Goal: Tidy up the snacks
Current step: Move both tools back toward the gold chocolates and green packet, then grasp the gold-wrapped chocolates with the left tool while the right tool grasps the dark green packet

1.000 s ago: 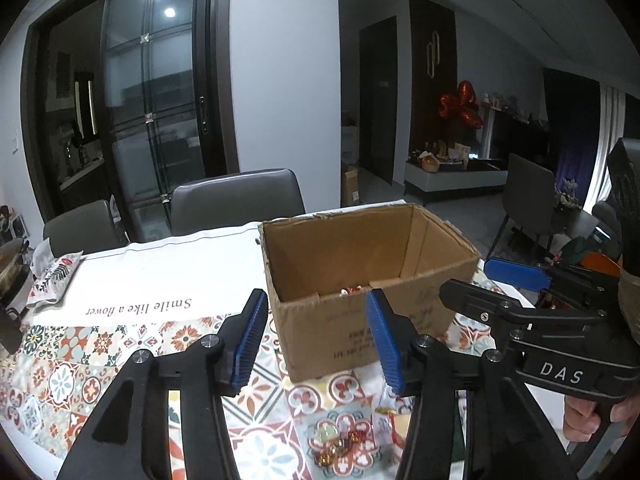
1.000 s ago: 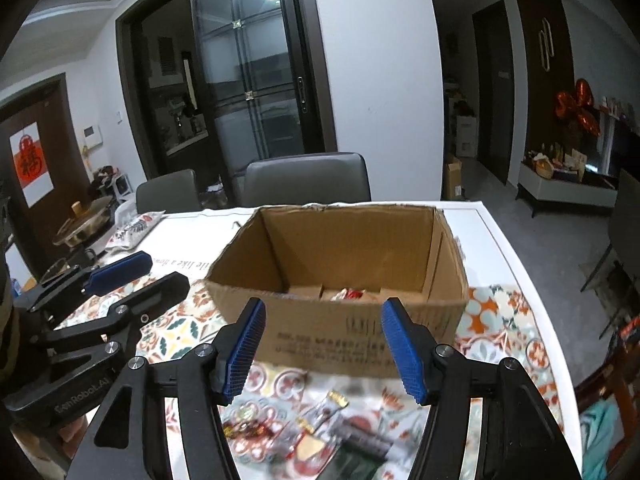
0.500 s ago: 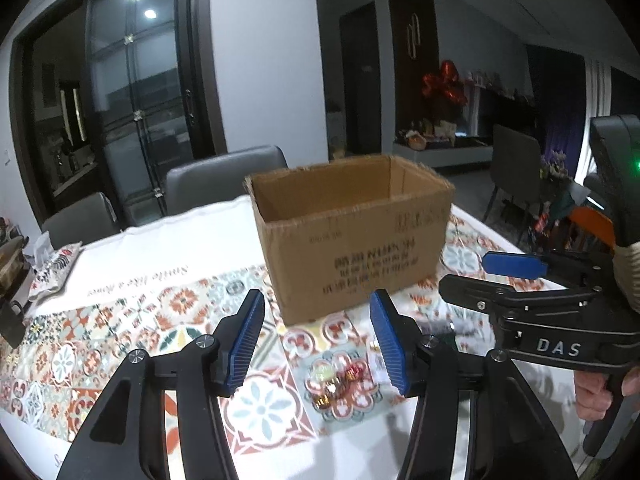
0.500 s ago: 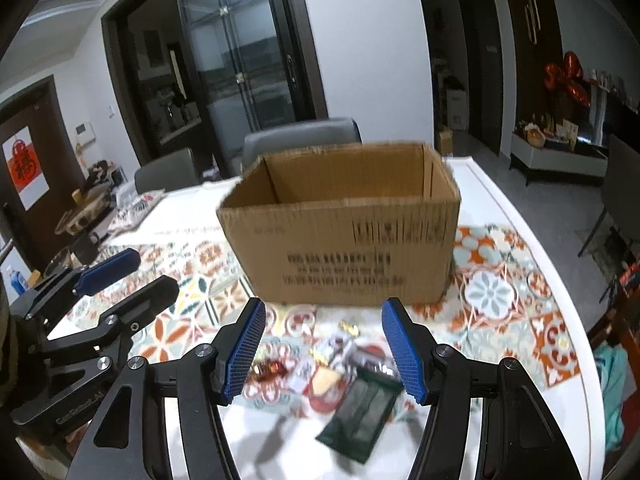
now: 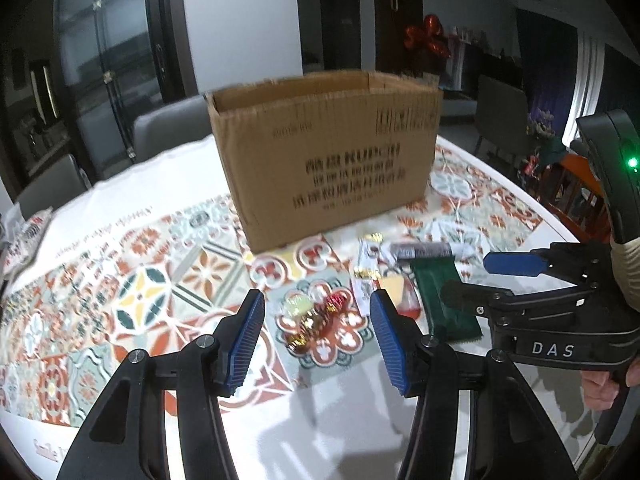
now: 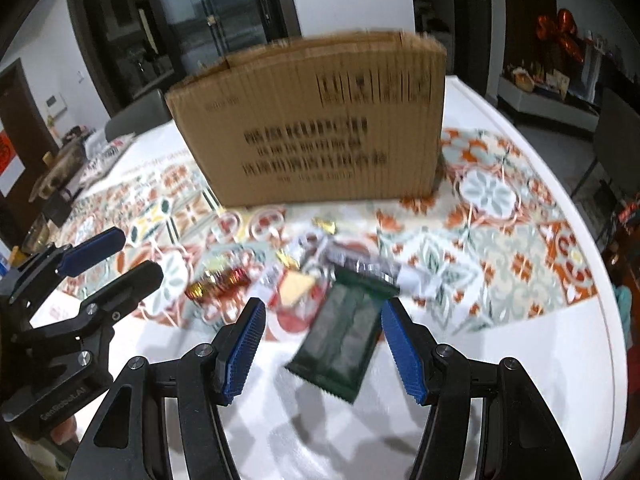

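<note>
Both jaws stand wide apart and hold nothing; the left gripper (image 5: 316, 338) hangs above the patterned tablecloth (image 5: 160, 280), its blue pads (image 5: 244, 340) spread to either side of a small cluster of wrapped candies (image 5: 316, 316) that lies on the cloth just ahead of the tips and between them; the right gripper (image 6: 322, 354) is likewise spread, its blue pads (image 6: 402, 352) flanking the near end of a dark green packet (image 6: 340, 344), which lies flat on the table (image 6: 520, 360), slanted, with its far end toward the other snacks. Beyond the green packet, a loose heap of small snacks: a red and gold wrapped candy (image 6: 220, 282) to the left, a packet showing a yellow wedge (image 6: 296, 284) in the middle, and a long dark and white wrapper (image 6: 372, 266) lying crosswise at the far side; the blur prevents finer identification. Behind the heap, well past both sets of tips, stands a cardboard box (image 6: 316, 128), open at the top, printed side toward the cameras; its contents cannot be seen from this height. In the left wrist view the right gripper (image 5: 504, 276) appears at the right edge, beside the green packet (image 5: 444, 304); in the right wrist view the left gripper (image 6: 104, 264) appears at the left edge, near the candies.
</note>
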Available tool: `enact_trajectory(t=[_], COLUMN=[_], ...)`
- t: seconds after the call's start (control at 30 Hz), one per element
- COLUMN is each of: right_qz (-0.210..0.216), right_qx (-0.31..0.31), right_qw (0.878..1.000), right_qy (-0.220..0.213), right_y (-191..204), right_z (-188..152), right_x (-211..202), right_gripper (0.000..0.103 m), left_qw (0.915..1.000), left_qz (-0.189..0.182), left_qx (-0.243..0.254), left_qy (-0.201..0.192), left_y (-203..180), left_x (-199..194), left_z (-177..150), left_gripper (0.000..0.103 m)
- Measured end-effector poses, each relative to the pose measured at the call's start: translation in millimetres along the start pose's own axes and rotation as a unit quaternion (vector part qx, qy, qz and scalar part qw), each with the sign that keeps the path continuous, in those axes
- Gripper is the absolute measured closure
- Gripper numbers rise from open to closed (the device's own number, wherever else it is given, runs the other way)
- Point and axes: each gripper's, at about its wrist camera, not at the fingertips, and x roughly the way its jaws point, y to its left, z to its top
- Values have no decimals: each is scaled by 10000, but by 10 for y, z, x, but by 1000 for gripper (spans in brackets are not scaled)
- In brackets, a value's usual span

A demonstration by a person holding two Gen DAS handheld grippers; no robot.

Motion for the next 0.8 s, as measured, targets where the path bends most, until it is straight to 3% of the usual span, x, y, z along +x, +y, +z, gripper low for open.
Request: enact_trajectory(t=[0.43, 0.5, 0.73, 0.8], right_qz=[-240, -248, -309, -312], right_qx=[335, 330, 304, 274], right_qw=[9981, 9979, 9975, 9976], right_qy=[462, 494, 565, 550], right_y=[-113, -114, -92, -84], right_z=[-68, -63, -60, -54], right_x=[336, 365, 446, 460], right_gripper=[41, 41, 41, 41], left_qw=[9972, 9972, 9957, 9950], left_qz=[-263, -219, -256, -279], left_qx=[-315, -348, -508, -554], left_qy=[619, 619, 725, 780], left_y=[99, 116, 173, 175], left_x=[457, 511, 689, 741], left_z=[-160, -162, -163, -169], left_gripper=[51, 58, 64, 70])
